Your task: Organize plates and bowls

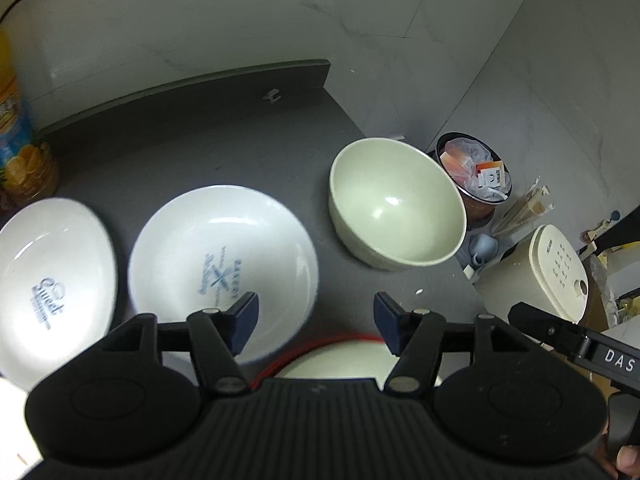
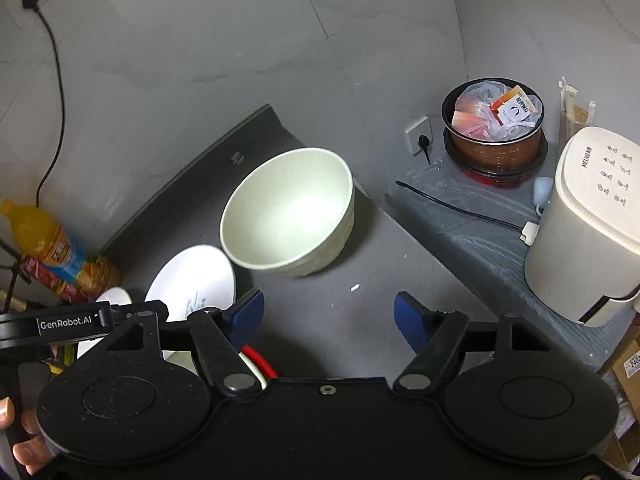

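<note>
On the dark grey table [image 1: 180, 140] sit two white plates with blue print, one in the middle [image 1: 222, 272] and one at the left [image 1: 52, 284], and a pale green bowl [image 1: 396, 204] near the right edge. A red-rimmed dish [image 1: 340, 360] lies right under my left gripper [image 1: 316, 324], which is open and empty. My right gripper [image 2: 328, 316] is open and empty, hovering short of the green bowl [image 2: 288, 212]; the middle plate [image 2: 192, 284] and the red-rimmed dish [image 2: 258, 360] show at its left.
A juice bottle [image 2: 48, 248] stands at the table's back left. Beyond the table's right edge a lower shelf [image 2: 460, 240] holds a cream appliance [image 2: 588, 224], a pot with bagged trash [image 2: 496, 132] and a black cable [image 2: 460, 208].
</note>
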The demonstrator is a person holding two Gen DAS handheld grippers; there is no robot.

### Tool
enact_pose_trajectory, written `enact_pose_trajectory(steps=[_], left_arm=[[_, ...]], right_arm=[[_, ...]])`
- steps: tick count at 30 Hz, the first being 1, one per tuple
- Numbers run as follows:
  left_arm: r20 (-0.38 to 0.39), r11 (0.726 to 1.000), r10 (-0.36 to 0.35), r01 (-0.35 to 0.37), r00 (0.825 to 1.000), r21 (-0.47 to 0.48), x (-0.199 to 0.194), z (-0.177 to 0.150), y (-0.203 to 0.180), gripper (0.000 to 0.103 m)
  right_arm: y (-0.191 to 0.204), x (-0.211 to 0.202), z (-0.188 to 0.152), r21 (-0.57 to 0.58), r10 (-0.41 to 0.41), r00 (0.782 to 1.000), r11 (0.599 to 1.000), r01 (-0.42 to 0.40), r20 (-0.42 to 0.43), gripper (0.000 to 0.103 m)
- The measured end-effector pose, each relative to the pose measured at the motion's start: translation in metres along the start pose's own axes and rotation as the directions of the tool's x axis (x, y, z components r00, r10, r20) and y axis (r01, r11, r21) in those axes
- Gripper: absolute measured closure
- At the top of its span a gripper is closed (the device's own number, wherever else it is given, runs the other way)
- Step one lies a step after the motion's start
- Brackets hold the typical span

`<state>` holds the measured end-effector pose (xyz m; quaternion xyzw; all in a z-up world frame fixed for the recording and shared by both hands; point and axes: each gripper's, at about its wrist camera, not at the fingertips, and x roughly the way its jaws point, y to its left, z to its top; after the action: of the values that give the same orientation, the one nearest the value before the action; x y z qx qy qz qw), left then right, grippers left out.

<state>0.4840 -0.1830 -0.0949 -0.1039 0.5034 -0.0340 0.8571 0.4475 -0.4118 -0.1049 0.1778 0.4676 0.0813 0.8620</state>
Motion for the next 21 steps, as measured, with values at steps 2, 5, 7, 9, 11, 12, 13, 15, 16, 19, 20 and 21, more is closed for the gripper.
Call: enact_pose_trajectory(steps=[2,5,7,9,11,12,13,15,16,19,20,21], left_arm=[[-0.009,1.000,0.002,-0.002,1.000,-0.006,0.010,0.008,-0.002,0.041],[-0.014,1.000,0.004,-0.004,1.000,-0.005,0.022,0.018,-0.005,0.041],[-0.017,1.000,0.009,-0.009,1.000,0.000,0.030,0.024,-0.007,0.041],[-0.017,1.000,0.011,-0.011,1.000,-0.006,0.038,0.030,-0.007,0.041],[-0.015,1.000,0.012,-0.012,1.000,-0.018,0.045,0.037,-0.006,0.041],[-0.016,1.000,0.016,-0.016,1.000,-0.022,0.048,0.040,-0.005,0.041],[-0.016,1.000,0.020,-0.020,1.000,-0.024,0.052,0.044,-0.005,0.041],[-0.012,0.999,0.026,-0.026,1.000,-0.025,0.058,0.049,-0.004,0.041],[-0.014,0.999,0.026,-0.026,1.000,-0.025,0.061,0.052,-0.004,0.041],[-0.024,0.999,0.030,-0.030,0.999,-0.032,0.074,0.060,-0.004,0.041],[-0.027,0.999,0.028,-0.029,0.999,-0.035,0.078,0.062,-0.004,0.041],[-0.030,0.999,0.027,-0.028,0.999,-0.041,0.081,0.063,-0.004,0.042]], right_arm=[[-0.003,0.007,0.005,0.006,0.000,1.000,1.000,0.000,-0.005,0.032],[-0.006,0.018,0.012,0.011,0.003,1.000,1.000,-0.003,-0.008,0.032],[-0.010,0.027,0.018,0.014,0.000,1.000,1.000,0.000,-0.011,0.032],[-0.014,0.035,0.023,0.020,0.002,1.000,1.000,-0.002,-0.013,0.032],[-0.017,0.042,0.028,0.015,-0.004,1.000,1.000,0.004,-0.012,0.032],[-0.019,0.046,0.031,0.016,-0.010,1.000,1.000,0.010,-0.013,0.032],[-0.022,0.050,0.033,0.020,-0.012,1.000,1.000,0.012,-0.015,0.032],[-0.026,0.057,0.038,0.030,-0.007,1.000,1.000,0.007,-0.016,0.032],[-0.028,0.060,0.040,0.033,-0.006,1.000,0.999,0.007,-0.017,0.032],[-0.036,0.069,0.046,0.051,-0.001,1.000,0.999,0.002,-0.025,0.033],[-0.038,0.072,0.048,0.056,0.008,1.000,0.998,-0.006,-0.025,0.033],[-0.040,0.076,0.050,0.060,0.013,1.000,0.998,-0.012,-0.027,0.034]])
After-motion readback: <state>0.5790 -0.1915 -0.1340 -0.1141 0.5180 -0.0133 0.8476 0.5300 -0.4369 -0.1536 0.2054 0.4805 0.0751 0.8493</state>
